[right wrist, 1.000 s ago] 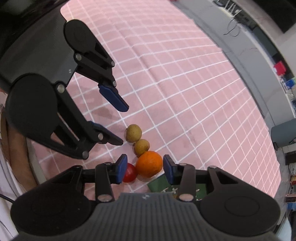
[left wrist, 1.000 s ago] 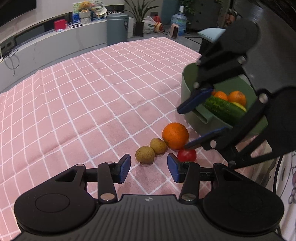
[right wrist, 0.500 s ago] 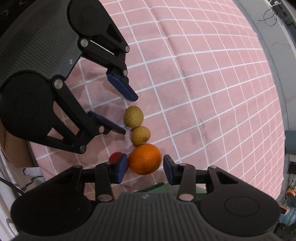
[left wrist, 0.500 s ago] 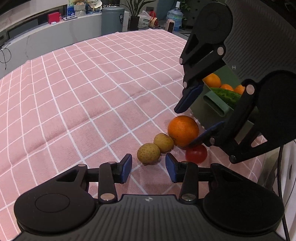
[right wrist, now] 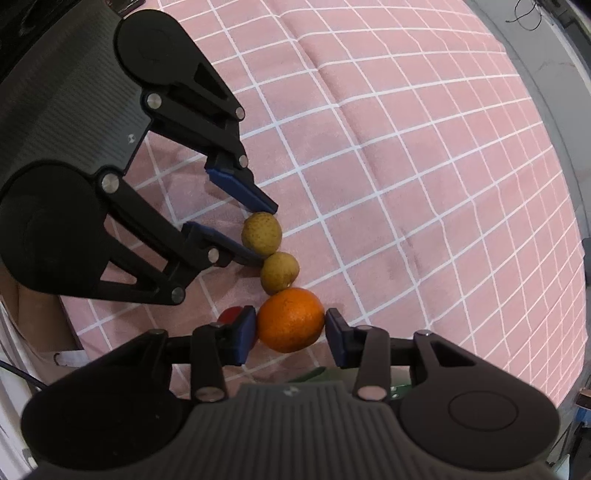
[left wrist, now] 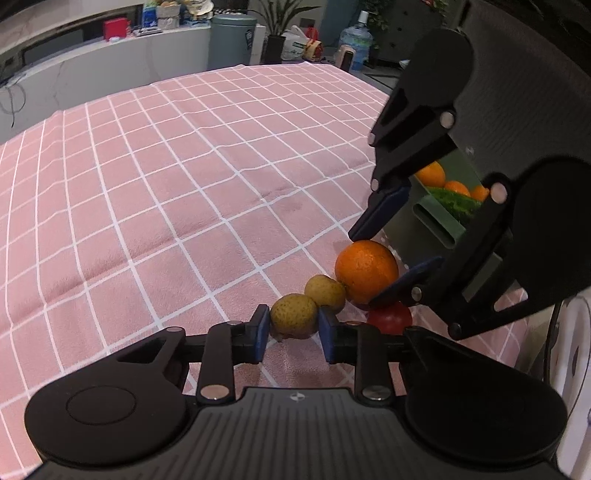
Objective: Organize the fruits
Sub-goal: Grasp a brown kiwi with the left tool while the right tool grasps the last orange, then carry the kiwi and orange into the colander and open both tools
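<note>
Fruit lay in a short row on the pink checked cloth (left wrist: 155, 206) over the tabletop: two small yellow-green fruits, an orange and a red fruit. The left hand-held gripper (left wrist: 293, 328) reached down over the near yellow-green fruit (left wrist: 293, 315), its jaws closing, and both blue pads looked to be against the fruit's sides. In the right wrist view this same fruit (right wrist: 261, 233) sat between the two blue fingers of the left hand-held gripper (right wrist: 264, 236). The second yellow-green fruit (left wrist: 325, 293) touched the first on one side and the orange (left wrist: 366, 270) on the other.

The right hand-held gripper (right wrist: 290, 330) pointed down at the cloth, with the orange (right wrist: 290, 319) between its jaws at a narrow setting; the pads stood against the orange's sides. The red fruit (left wrist: 389, 318) lay just beside the orange, partly hidden behind a finger of the right hand-held gripper (left wrist: 388, 258). A green basket (left wrist: 436, 221) stood beyond the orange near the cloth's edge, with more oranges and a dark green vegetable inside. A grey bin (left wrist: 232, 40) and a potted plant (left wrist: 275, 29) stood far off.
</note>
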